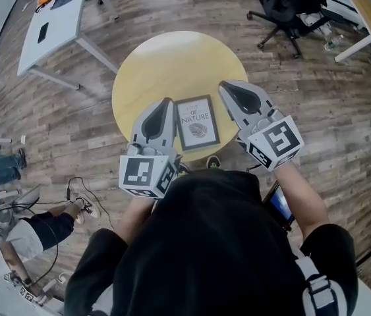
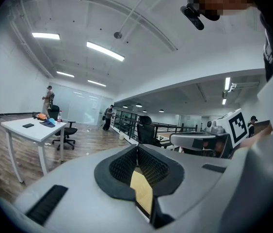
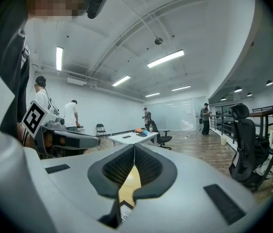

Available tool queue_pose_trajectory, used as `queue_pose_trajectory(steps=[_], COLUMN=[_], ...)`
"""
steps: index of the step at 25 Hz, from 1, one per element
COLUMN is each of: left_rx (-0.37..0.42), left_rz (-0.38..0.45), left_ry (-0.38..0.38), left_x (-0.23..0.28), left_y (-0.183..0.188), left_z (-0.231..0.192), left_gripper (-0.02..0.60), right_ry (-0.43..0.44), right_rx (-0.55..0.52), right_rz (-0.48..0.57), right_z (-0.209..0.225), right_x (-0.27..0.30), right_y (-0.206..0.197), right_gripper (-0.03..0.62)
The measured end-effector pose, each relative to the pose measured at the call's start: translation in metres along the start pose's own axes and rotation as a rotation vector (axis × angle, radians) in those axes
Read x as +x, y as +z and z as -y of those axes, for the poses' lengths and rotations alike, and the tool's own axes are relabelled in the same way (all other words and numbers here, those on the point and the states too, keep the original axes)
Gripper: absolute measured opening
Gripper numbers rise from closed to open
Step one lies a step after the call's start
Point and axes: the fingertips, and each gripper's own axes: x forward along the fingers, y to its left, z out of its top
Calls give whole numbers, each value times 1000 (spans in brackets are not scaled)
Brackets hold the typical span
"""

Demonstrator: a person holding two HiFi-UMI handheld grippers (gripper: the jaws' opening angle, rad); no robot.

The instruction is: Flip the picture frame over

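The round yellow table (image 1: 172, 64) is standing in the middle of the frame on the wood-plank floor (image 1: 317, 97), and the dark-edged picture frame (image 1: 197, 122) is lying flat on it, print facing up, close to the tabletop's lower edge.

The table (image 1: 172, 58) is smooth, matt pale wood; the floor (image 1: 317, 117) is grainy planks. The frame (image 1: 197, 122) holds printed paper. The left gripper (image 1: 166, 103) and right gripper (image 1: 225, 85) are matt grey plastic.
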Motion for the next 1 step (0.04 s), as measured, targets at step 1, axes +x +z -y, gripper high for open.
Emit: queue_pose_trajectory(steps=[1], left_rx=[1], left_rz=[1], left_ry=[0], left_x=[2], left_y=[0], left_z=[0], left_gripper=[29], right_ry=[1], right_rx=[-2], right_rz=[-1], right_z=[1], right_x=[1], right_y=[-1], right_gripper=[19])
